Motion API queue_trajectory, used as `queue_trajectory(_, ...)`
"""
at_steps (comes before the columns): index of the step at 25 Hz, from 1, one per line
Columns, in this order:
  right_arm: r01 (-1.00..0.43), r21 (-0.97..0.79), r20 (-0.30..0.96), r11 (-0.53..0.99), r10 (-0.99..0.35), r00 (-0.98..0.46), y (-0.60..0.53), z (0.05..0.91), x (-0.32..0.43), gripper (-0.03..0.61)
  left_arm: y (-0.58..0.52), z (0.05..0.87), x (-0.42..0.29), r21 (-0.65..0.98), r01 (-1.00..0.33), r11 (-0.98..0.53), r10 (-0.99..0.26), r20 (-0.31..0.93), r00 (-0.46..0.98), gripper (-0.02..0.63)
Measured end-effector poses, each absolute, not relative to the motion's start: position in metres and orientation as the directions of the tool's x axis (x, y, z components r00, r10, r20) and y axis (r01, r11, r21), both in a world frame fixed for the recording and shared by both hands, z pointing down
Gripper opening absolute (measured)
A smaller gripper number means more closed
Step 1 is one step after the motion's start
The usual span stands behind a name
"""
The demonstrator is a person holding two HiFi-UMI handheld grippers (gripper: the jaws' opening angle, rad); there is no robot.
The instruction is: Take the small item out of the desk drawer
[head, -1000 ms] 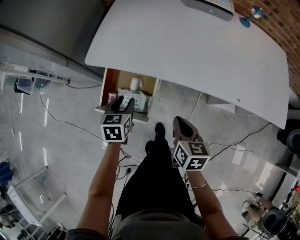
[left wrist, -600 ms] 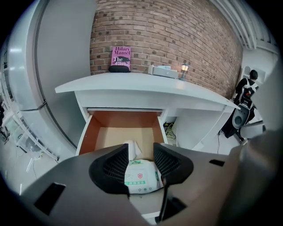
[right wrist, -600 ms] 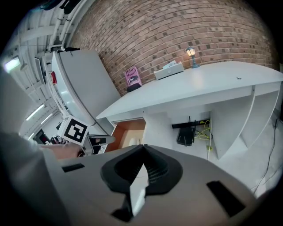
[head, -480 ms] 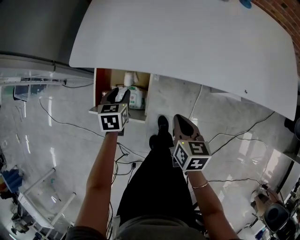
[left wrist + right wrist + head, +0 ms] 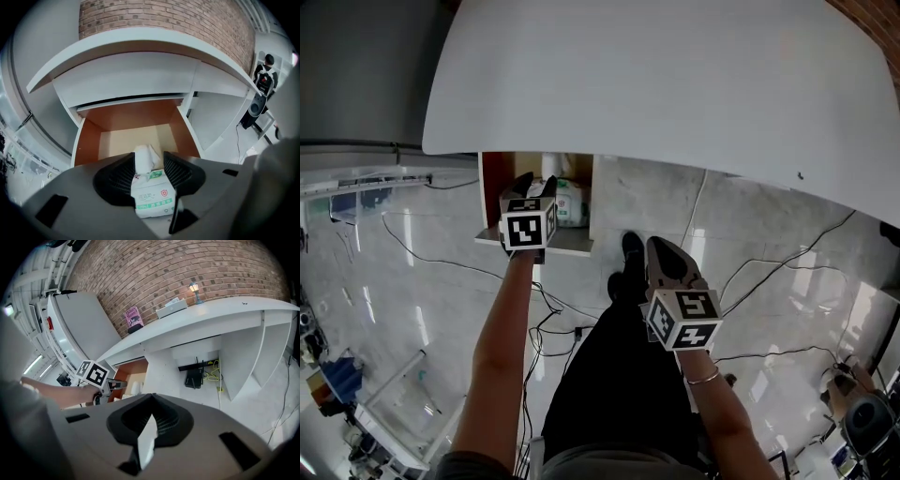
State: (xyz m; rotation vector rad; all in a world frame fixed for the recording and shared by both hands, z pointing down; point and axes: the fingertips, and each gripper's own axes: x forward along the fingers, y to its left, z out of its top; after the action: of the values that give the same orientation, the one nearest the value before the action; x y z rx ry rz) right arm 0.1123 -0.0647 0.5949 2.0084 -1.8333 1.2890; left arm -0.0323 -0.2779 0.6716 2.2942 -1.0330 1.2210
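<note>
Head view: the left gripper (image 5: pixel 534 180) reached into the open desk drawer (image 5: pixel 546 243) under the white desk (image 5: pixel 675 84).
Its jaws were opening, spread on either side of a white-and-green tissue pack (image 5: pixel 152 197). The pack lay inside the drawer toward its right side, a tuft of tissue standing up from its top, and the pads did not appear to press it. The right gripper (image 5: pixel 664 251) hung well to the right, above the pale floor (image 5: pixel 750 234) beside the person's dark shoe (image 5: pixel 630 247), its jaws pressed together on nothing.
</note>
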Motion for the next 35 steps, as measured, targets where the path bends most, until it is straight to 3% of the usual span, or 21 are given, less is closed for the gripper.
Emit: queue_trajectory(35, -0.821, -0.420, 0.702, -0.387, -0.712, -0.024, -0.045, 0.642, 0.127, 0.003, -0.314, 0.779, -0.030, -0.092, -0.724, -0.684, -0.341, 0.917, 0.206, 0.216)
